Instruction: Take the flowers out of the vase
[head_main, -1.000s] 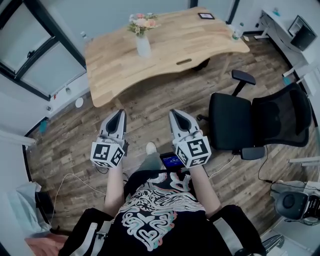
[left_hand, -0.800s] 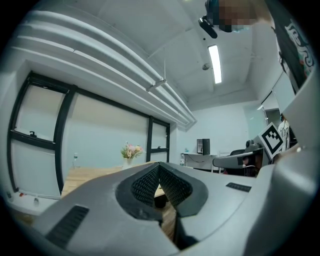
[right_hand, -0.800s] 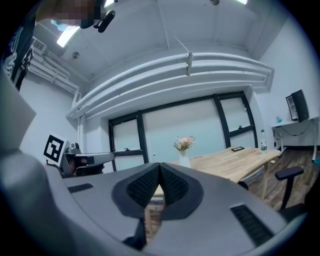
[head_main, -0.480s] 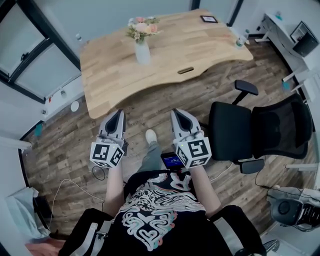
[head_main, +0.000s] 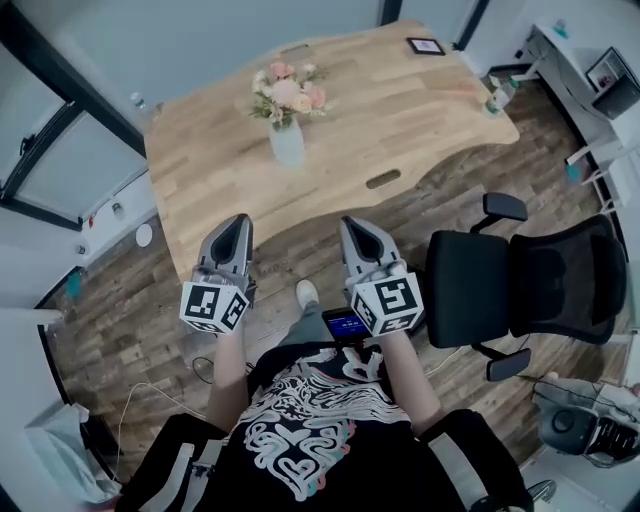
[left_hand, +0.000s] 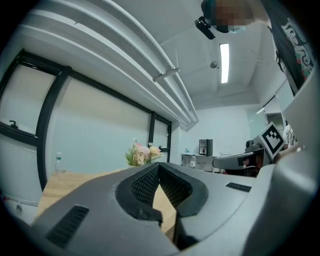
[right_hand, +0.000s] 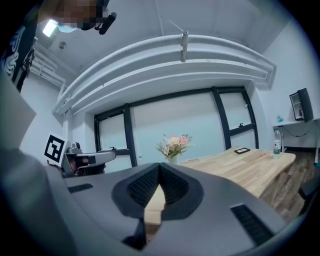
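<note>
Head cam steep down over table (head_main: 220, 170), L tool (head_main: 238, 222), R tool (head_main: 352, 224) cams level, all share flowers (head_main: 288, 92)

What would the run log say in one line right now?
phase: before grasp | left gripper: shut, empty | right gripper: shut, empty | flowers: in vase on wooden table
</note>
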